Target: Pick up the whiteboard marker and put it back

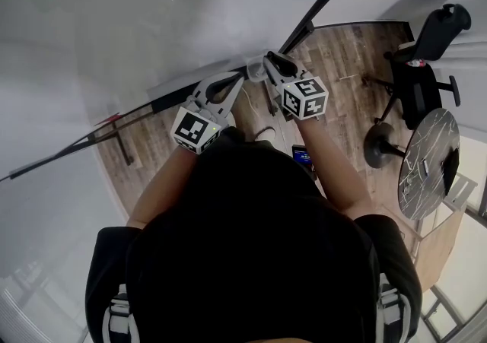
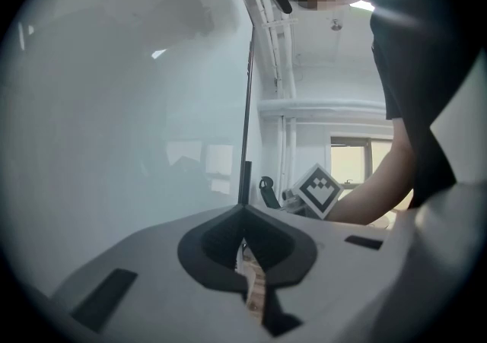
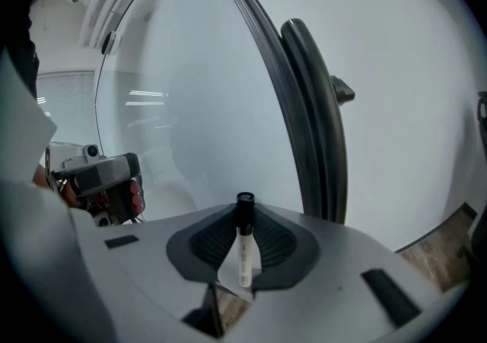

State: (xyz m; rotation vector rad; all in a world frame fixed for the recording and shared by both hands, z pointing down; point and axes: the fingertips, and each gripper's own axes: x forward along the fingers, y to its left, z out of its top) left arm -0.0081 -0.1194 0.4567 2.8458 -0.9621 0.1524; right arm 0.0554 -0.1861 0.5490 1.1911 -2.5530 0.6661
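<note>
Whiteboard marker (image 3: 243, 250) grasped in the right claw (image 3: 242, 220), held in the air, not yet put back.

The marker is pinched by its white barrel between the right claw's jaws and lies along them, with its black cap foremost at the jaw tips. It is carried by nothing but the claw. It is held close in front of the glossy whiteboard (image 3: 190, 106), just beside the board's dark frame (image 3: 312, 106). The left claw (image 2: 245, 220) is clenched on nothing, its jaw tips met, and is held next to the right one, facing the same board. The pick-up is judged done. The return is judged still to be made, since the marker has yet to be set down and released. No ledge or tray can be made out with certainty, so its resting place cannot be named.
</note>
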